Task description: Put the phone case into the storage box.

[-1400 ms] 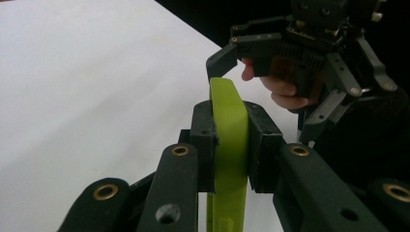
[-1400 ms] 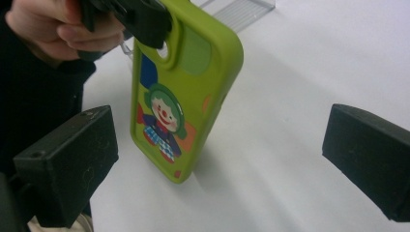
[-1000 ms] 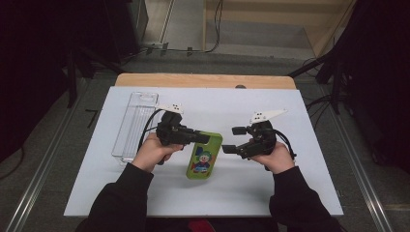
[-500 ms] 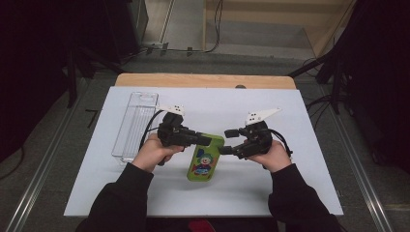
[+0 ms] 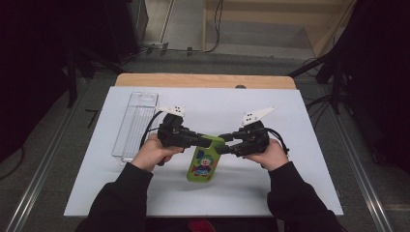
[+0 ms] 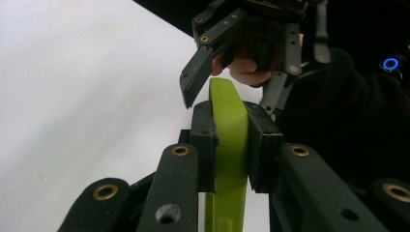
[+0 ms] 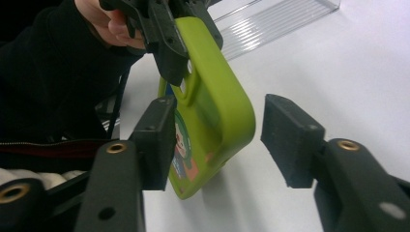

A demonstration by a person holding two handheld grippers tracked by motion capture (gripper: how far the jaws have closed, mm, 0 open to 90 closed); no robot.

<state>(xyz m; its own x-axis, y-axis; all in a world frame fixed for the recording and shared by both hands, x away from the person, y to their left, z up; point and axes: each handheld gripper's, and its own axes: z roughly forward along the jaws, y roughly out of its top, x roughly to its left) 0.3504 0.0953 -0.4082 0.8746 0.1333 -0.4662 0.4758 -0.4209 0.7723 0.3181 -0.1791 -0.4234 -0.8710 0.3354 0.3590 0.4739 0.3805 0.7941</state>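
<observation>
- High view: I have the green case [image 5: 203, 163] pinched at its top end in my left gripper [image 5: 209, 141]. Its long axis runs from that grip down toward my side of the white table [image 5: 300, 159], the lower end low over the table or resting on it; I can't tell which. My right gripper [image 5: 225, 143] faces it from the other side, tips at the same top end, so both hands are about equally near. A clear tray [image 5: 134, 125] lies well apart toward the left edge; the right half of the table is open room.
- Left gripper view: my fingers [image 6: 205, 140] press flat on both faces of the case [image 6: 228, 145], edge-on between them. The right gripper [image 6: 227, 79] hangs just beyond its end.
- Right gripper view: the case [image 7: 212, 106] sits between my spread fingers [image 7: 290, 135]. These jaws have just been closing, but a gap shows on the far side and I can't tell whether the near pad touches. The tray [image 7: 275, 24] lies behind.
</observation>
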